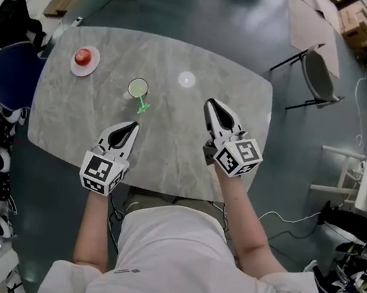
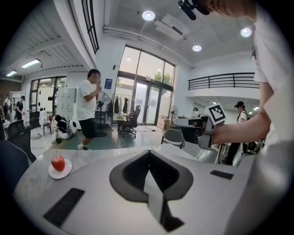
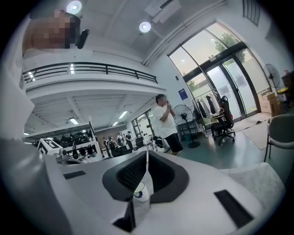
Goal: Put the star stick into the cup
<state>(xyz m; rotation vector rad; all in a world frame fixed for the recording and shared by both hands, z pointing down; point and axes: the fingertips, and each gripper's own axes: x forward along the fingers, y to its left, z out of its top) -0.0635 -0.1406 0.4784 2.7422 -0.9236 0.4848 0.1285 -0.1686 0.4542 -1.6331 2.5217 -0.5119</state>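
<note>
A small white cup point(image 1: 137, 88) stands upright left of the middle of the marble table point(image 1: 191, 143). The green star stick point(image 1: 142, 106) lies flat on the table just in front of the cup, touching or nearly touching its base. My left gripper point(image 1: 133, 126) hovers a little nearer than the stick, pointing at it, with its jaws together and nothing in them. My right gripper point(image 1: 210, 103) is off to the right of the cup, also shut and holding nothing. In the right gripper view the cup point(image 3: 140, 193) shows through the thin slit between the jaws point(image 3: 147, 153). The left gripper view shows the jaws point(image 2: 149, 158) closed.
A pink plate point(image 1: 90, 65) with a red apple point(image 1: 82, 57) sits at the table's far left; the same apple point(image 2: 58, 162) appears in the left gripper view. A blue chair point(image 1: 12, 74) stands left of the table, a grey chair point(image 1: 319, 75) at the far right. A person point(image 2: 87, 108) stands beyond the table.
</note>
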